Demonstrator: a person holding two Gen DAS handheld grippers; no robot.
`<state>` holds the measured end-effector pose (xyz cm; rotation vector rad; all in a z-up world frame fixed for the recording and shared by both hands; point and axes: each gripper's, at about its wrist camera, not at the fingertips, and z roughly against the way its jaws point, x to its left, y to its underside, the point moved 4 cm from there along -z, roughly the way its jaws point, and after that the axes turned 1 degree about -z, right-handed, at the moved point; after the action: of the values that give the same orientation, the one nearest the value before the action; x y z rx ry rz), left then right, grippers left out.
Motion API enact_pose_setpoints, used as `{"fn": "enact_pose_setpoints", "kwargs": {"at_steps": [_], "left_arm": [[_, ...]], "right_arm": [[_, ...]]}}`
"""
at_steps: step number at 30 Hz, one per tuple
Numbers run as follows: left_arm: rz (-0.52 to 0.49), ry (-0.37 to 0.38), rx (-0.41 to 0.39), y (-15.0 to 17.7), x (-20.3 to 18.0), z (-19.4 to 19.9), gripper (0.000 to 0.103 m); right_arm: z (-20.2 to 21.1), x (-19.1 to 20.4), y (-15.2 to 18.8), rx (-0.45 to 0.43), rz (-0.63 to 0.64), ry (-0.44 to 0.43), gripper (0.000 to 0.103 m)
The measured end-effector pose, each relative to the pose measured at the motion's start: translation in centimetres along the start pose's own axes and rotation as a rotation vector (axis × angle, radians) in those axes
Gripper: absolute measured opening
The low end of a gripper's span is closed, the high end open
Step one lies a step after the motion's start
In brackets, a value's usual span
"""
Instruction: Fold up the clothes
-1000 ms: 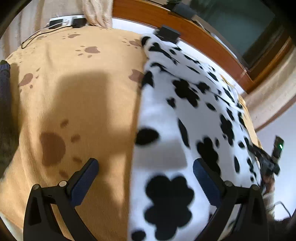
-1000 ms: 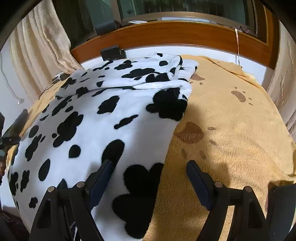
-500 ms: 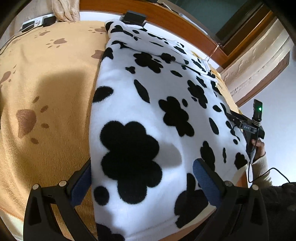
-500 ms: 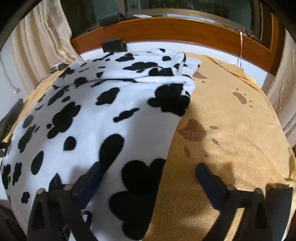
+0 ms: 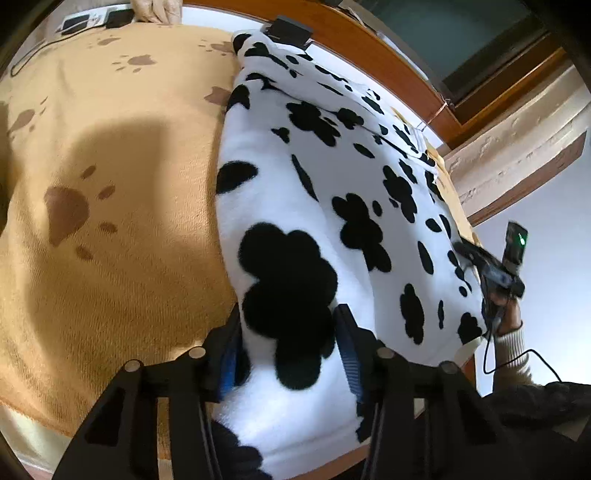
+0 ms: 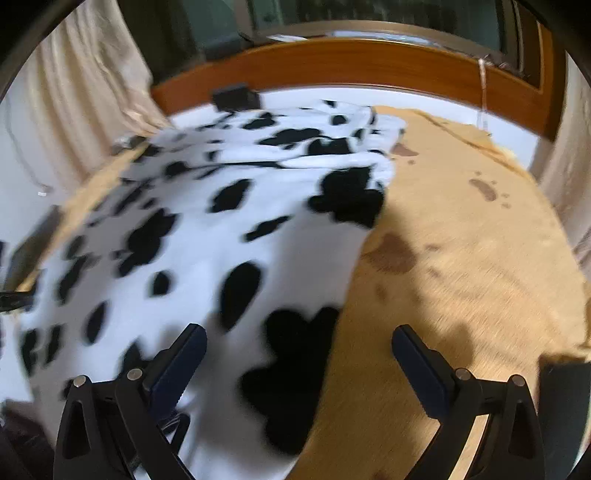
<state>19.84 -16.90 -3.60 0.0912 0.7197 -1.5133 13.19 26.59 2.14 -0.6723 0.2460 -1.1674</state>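
In the left wrist view, the left gripper (image 5: 288,332) is nearest. Its jaws have just been closing, and now the 2 blue pads press on a raised bunch of the cow-print fleece garment (image 5: 332,229) from both sides, near its lower left corner. A big black blotch of the print sits right between the pads. The garment lies spread on the tan blanket with brown paw prints (image 5: 110,184), and its left edge runs up the middle of this picture. Further to the right, only this view shows the right gripper (image 5: 480,258) from outside, over the garment's right edge, with a small green light on its device and the person's right hand (image 5: 508,314) in a cream sleeve cuff under it. At the far end there is a small black box (image 5: 290,31) on the white ledge before the wooden frame (image 5: 388,62).

The right wrist view is blurred. There the same right gripper (image 6: 299,350) has its jaws wide apart, with nothing pressed between the pads; they stand over the garment's right edge, 1 pad above the fleece (image 6: 221,240) and the other above the blanket (image 6: 461,258). This view alone shows the folded, bunched far part of the garment, a cream curtain (image 6: 92,92) on the left and the dark window behind the frame (image 6: 369,62).
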Motion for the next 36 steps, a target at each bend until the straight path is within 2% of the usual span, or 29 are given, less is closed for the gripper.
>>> {"fn": "enact_pose_setpoints", "kwargs": {"at_steps": [3,6,8,10,12,16,17,18,19,20,21,26,30,36], "left_arm": [[-0.024,-0.014,0.009,0.1,-0.4,-0.1,0.051],[-0.040,-0.006,0.025,0.0,-0.5,-0.3,0.053],[-0.051,0.010,0.034,0.0,-0.7,-0.4,0.062],[-0.061,0.018,0.038,0.0,-1.1,-0.6,0.068],[-0.080,0.012,0.039,0.0,-1.5,-0.7,0.072],[-0.092,-0.004,0.026,0.2,-1.8,-0.7,0.072],[-0.090,-0.012,0.024,0.2,-1.7,-0.6,0.066],[-0.088,-0.023,0.023,0.3,-1.5,-0.6,0.055],[-0.075,-0.023,0.021,0.3,-1.2,-0.5,0.048],[-0.053,-0.015,0.019,0.3,-0.8,-0.4,0.034],[-0.032,-0.008,0.017,0.3,-0.4,-0.4,0.030],[0.008,0.030,-0.016,0.0,-0.5,0.5,0.023],[-0.003,0.070,-0.062,-0.9,-1.5,2.1,0.023],[-0.010,0.108,-0.138,-2.4,-2.5,4.9,0.023]], "right_arm": [[1.6,0.6,2.1,0.015,0.021,-0.012,0.101],[3.2,1.1,4.1,0.019,0.014,-0.046,0.091],[4.1,1.6,5.1,0.017,0.006,-0.083,0.066],[4.3,2.5,5.7,0.023,0.016,-0.110,0.055],[4.4,3.4,6.1,0.022,0.037,-0.111,0.055],[4.4,3.8,6.4,0.014,0.031,-0.117,0.053],[4.5,3.9,6.4,0.012,0.034,-0.120,0.047],[4.5,4.0,6.4,0.011,0.038,-0.122,0.043],[4.5,4.2,6.5,0.011,0.041,-0.131,0.035],[4.6,4.4,6.5,0.010,0.043,-0.140,0.032],[4.7,4.5,6.5,0.006,0.042,-0.146,0.030],[6.0,4.3,5.7,-0.047,-0.008,-0.224,0.025],[8.1,4.3,4.1,-0.111,-0.022,-0.268,0.024],[9.7,4.2,2.2,-0.180,-0.026,-0.290,0.024]]}}
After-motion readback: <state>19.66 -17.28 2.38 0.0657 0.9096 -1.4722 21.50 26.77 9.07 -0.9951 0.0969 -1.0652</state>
